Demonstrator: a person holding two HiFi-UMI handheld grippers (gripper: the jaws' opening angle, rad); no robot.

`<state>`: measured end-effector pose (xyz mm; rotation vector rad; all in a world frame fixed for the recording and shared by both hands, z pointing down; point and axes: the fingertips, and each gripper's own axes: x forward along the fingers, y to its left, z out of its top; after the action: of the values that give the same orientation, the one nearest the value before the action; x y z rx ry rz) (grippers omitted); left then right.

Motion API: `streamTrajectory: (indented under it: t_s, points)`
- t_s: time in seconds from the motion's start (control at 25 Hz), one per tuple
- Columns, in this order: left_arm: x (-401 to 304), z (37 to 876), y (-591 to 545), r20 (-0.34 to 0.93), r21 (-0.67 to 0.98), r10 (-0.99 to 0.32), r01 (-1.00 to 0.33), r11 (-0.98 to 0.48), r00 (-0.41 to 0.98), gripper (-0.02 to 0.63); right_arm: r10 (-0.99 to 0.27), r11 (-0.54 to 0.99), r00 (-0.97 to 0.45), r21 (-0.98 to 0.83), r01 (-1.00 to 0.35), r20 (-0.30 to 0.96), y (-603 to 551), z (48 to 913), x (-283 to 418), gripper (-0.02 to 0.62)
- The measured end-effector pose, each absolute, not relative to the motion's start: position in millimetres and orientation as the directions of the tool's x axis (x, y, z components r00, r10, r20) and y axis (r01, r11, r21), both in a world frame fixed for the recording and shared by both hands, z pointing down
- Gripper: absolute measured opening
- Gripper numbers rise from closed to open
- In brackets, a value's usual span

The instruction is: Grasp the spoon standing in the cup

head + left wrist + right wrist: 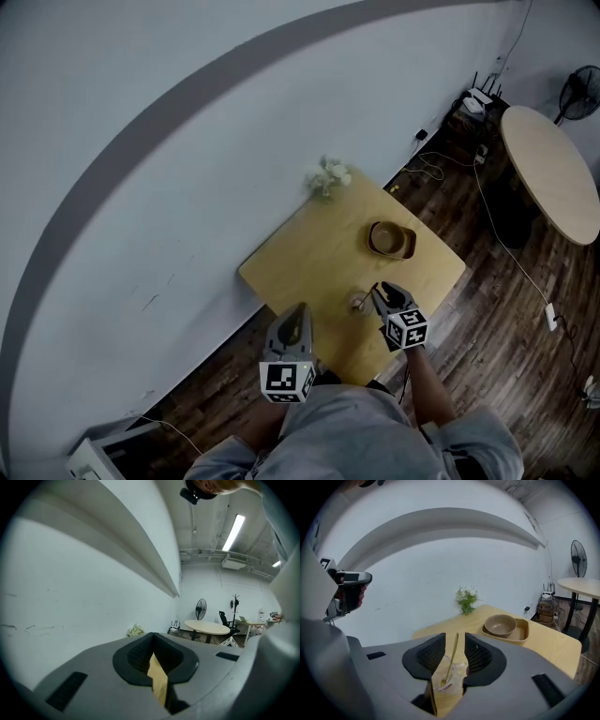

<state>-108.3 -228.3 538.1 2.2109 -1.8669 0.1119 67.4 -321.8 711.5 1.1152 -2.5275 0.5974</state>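
A clear cup (359, 303) stands on the wooden table (309, 248) near its front edge, with a gold spoon (451, 660) upright in it. In the right gripper view the cup (452, 679) sits low between the jaws. My right gripper (377, 292) is at the cup. Its jaws (453, 646) stand open on either side of the spoon handle, with a gap on both sides. My left gripper (300, 309) hangs at the table's front left edge, away from the cup. It (152, 641) is shut and holds nothing.
A brown bowl (389, 237) rests in a tan tray (409, 246) on the table's right side. White flowers (326, 175) stand at the far corner by the wall. Beyond are a round table (553, 169), cables on the floor and a fan (581, 89).
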Motion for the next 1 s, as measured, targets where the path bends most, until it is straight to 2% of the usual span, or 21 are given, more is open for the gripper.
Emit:
streamTrajectory:
  t_s: [0.32,0.6,1.0]
  points:
    - [-119,542,-225,0.228,0.129,-0.965,-0.986,-0.103,0.130,0.002,-0.569,0.597,-0.661,-0.307,-0.742,0.489,-327,746,57,0.097]
    - [-129,545,-222,0.237,0.127,-0.965,-0.988,-0.085,0.114,0.002,-0.580,0.590,-0.660,-0.313,-0.744,0.477,-327,747,52,0.017]
    - [-125,549,-219,0.232,0.141,-0.961,-0.983,-0.121,0.151,0.002,-0.625,0.566,-0.634,-0.295,-0.770,0.455,-315,729,52,0.002]
